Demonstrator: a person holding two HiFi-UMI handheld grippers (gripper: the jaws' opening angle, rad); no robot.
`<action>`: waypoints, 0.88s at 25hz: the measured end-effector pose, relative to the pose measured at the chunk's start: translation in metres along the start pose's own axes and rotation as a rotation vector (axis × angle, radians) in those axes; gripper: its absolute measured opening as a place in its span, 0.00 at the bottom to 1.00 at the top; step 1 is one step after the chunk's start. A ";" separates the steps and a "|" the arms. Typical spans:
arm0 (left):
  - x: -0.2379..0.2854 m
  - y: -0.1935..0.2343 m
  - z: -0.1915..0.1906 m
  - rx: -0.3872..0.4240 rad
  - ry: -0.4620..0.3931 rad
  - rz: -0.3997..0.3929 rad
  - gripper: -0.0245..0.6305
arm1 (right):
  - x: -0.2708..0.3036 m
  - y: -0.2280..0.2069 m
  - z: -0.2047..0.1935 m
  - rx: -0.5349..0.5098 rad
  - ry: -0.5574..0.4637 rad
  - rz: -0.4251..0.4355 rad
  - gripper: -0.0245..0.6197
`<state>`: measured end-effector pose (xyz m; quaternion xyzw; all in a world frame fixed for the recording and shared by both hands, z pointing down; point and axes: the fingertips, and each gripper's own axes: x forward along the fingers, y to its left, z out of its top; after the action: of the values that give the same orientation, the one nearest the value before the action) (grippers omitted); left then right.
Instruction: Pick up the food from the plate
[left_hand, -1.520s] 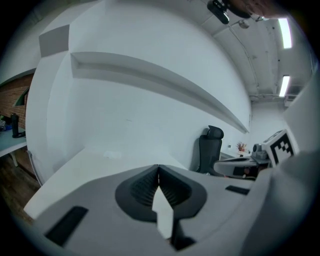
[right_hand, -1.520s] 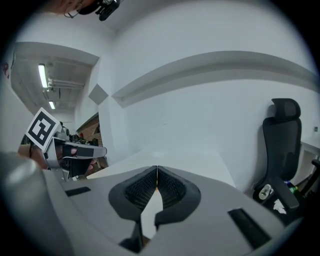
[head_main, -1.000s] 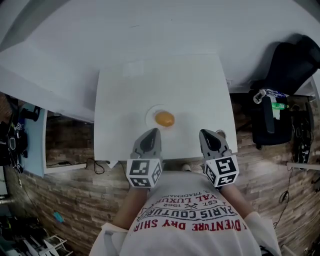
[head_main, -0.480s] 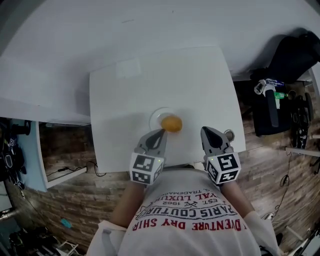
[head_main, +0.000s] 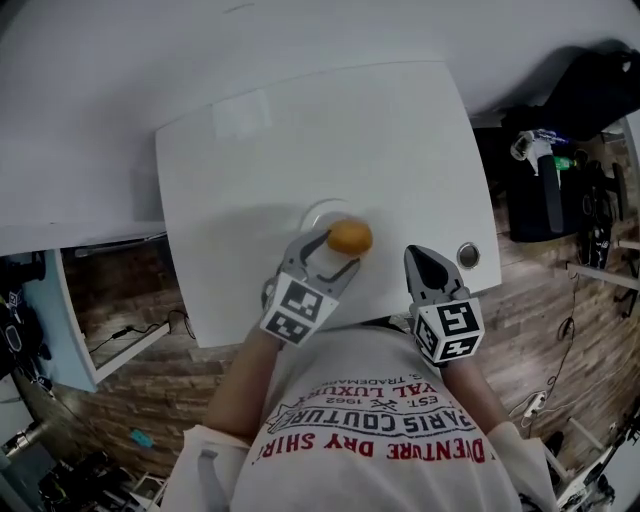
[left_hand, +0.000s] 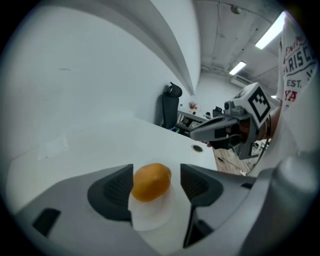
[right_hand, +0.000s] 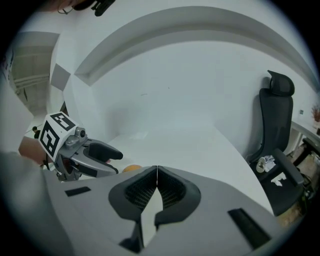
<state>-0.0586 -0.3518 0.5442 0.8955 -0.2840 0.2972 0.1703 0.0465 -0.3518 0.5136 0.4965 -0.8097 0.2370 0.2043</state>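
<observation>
on the smooth white table, near its front edge, sat a small round white plate with a glossy orange food piece on it. the piece was oval and rounded like an egg, and its skin looked even and unmarked. in the head view it lay over the plate's right side.

the left gripper reached in over the plate with its grey jaws spread apart, one on each side of the orange food piece. its dark ribbed pads faced the piece from either side. a clear gap showed at the right pad; the left pad was so close that contact may or may not have been made, and the view did not settle it. the piece rested on the plate.

the right gripper hung over the table's front edge to the right, well apart from the plate. its jaws were pressed together tip to tip, and nothing was held between their cross-hatched pads.

a round metal grommet was set into the table just beyond the right gripper. a black high-backed office chair stood off the table's right side, on a brick-patterned floor. the person wore a white printed t-shirt.
</observation>
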 end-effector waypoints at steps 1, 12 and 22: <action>0.005 0.000 -0.003 0.021 0.015 -0.021 0.49 | 0.001 -0.001 -0.003 0.004 0.009 -0.004 0.06; 0.055 0.002 -0.031 0.194 0.180 -0.117 0.72 | 0.016 -0.009 0.000 0.016 0.018 -0.012 0.06; 0.073 0.008 -0.049 0.190 0.276 -0.159 0.72 | 0.017 -0.015 -0.017 -0.002 0.060 -0.015 0.06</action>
<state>-0.0367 -0.3639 0.6286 0.8779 -0.1569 0.4284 0.1455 0.0548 -0.3592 0.5397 0.4951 -0.7997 0.2495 0.2307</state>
